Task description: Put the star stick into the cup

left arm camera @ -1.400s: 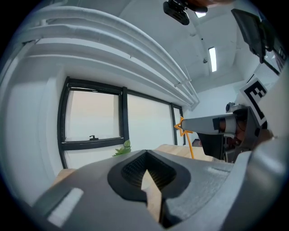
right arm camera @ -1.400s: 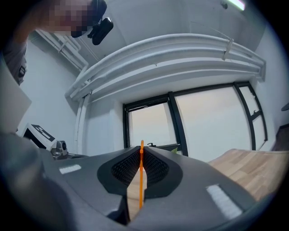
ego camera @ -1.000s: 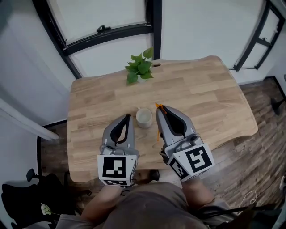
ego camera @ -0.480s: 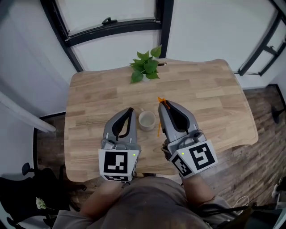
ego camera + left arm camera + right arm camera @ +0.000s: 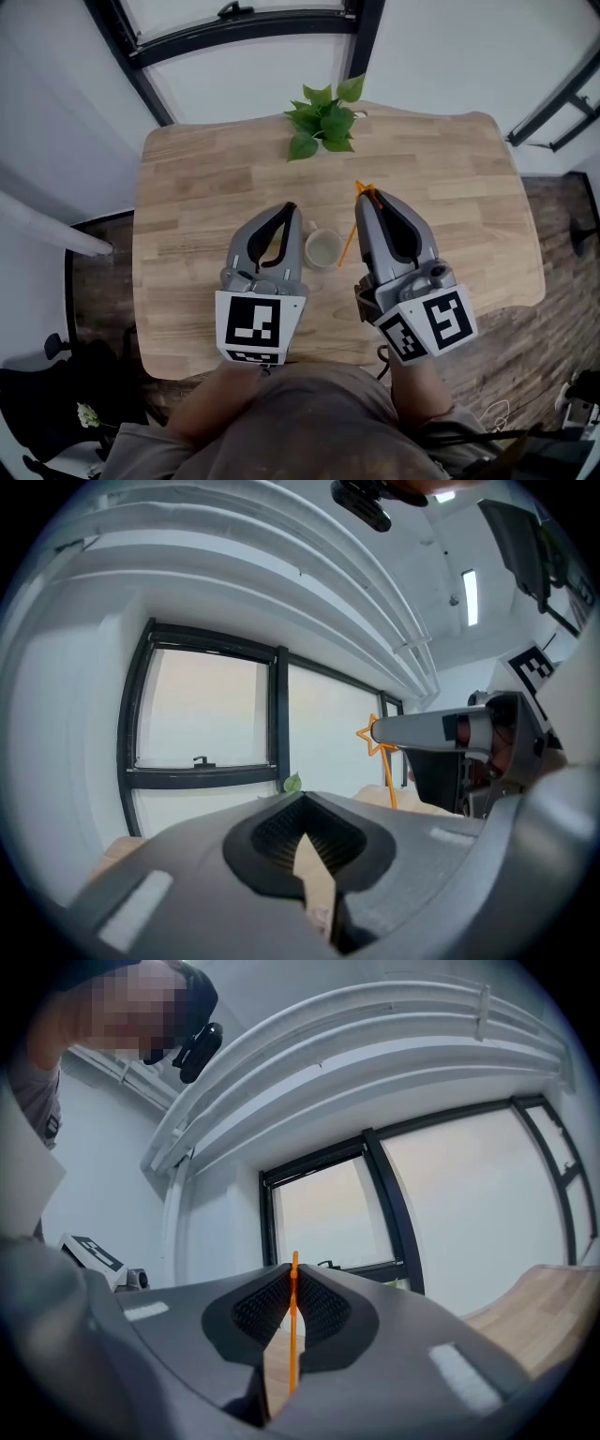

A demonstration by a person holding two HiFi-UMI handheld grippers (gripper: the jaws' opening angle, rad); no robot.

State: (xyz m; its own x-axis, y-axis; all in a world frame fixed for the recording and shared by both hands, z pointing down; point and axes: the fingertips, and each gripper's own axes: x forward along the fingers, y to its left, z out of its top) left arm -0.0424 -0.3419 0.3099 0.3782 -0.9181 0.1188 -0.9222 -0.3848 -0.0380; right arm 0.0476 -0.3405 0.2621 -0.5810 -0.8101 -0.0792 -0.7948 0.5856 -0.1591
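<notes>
half the job looks done: the right hand-held gripper [image 5: 366,199] is clamped on the orange star stick [image 5: 348,242], which hangs down from its jaw tips with the star end uppermost. the cup [image 5: 323,249] stands on the tabletop [image 5: 187,187] just left of that hand-held gripper, between it and the left hand-held gripper [image 5: 289,210], whose jaws are pressed together on nothing. the stick's lower end shows beside the cup's rim, not inside; lining it up and lowering it are left.

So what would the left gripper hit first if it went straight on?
Probably the plant at the far edge of the table; a leaf shows above the tips of the left gripper. The cup sits beside it, out of line. Height is unclear.
</notes>
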